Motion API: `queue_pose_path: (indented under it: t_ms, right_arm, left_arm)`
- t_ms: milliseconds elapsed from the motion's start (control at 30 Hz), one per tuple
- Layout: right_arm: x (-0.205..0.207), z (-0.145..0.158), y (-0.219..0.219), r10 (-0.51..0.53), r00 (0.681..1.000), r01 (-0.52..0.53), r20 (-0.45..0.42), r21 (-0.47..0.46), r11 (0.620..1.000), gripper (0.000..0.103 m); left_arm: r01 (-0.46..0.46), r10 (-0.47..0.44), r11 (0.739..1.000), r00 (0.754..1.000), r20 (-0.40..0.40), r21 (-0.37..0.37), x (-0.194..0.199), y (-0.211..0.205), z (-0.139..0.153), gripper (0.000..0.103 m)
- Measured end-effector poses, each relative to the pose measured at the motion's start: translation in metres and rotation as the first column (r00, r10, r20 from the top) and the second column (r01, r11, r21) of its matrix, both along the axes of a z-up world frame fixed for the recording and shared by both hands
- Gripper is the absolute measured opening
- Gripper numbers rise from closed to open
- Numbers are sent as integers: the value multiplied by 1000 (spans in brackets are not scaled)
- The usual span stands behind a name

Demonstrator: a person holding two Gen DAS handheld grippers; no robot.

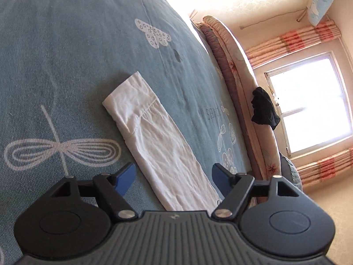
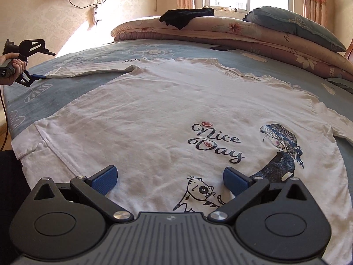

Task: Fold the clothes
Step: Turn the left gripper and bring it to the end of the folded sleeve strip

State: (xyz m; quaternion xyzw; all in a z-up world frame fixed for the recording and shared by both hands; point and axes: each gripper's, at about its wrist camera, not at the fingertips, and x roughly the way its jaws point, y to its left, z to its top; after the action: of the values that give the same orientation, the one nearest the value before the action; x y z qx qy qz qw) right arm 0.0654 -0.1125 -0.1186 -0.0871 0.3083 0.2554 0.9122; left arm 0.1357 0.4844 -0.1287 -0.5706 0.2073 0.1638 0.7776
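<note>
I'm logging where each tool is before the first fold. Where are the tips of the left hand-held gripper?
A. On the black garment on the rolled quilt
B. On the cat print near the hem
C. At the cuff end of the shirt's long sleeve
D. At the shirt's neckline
C: in the right wrist view the left hand-held gripper sits at the end of the white shirt's outstretched sleeve; its own camera shows that sleeve between its jaws.

white printed shirt [image 2: 154, 114], teal patterned bedspread [image 2: 72, 86]
</note>
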Motion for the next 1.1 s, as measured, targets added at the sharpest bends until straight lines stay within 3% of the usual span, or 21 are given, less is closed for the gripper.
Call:
queue_pose_path:
  t_ms: [167,333,533,900,1033,1100]
  right_arm:
    - [-1,-1,-2,-1,1000,1,15,-2,1000,103]
    - [-1,-3,-2,-1,1000,1,25,0,1000,103]
    - [-1,-4,-2,-1,1000,1,29,2,1000,103]
    - [0,-6,-1,-1,999,1,38,4,1000,103]
    - [-1,-6,-1,-1,999,1,41,6,1000,103]
    - [-1,-6,-1,-1,999,1,42,6,1000,103]
  left_arm:
    - [-76,76,997,997,30,-30,3,7,-20,75]
    - [-77,76,997,997,32,22,12,9,-20,76]
    - [-103,102,995,992,75,12,11,13,-26,76]
    - [-197,201,980,970,135,-40,18,27,-33,76]
    - [-244,254,967,950,180,-77,17,36,-38,76]
    - [-210,217,976,963,160,-56,23,35,-35,77]
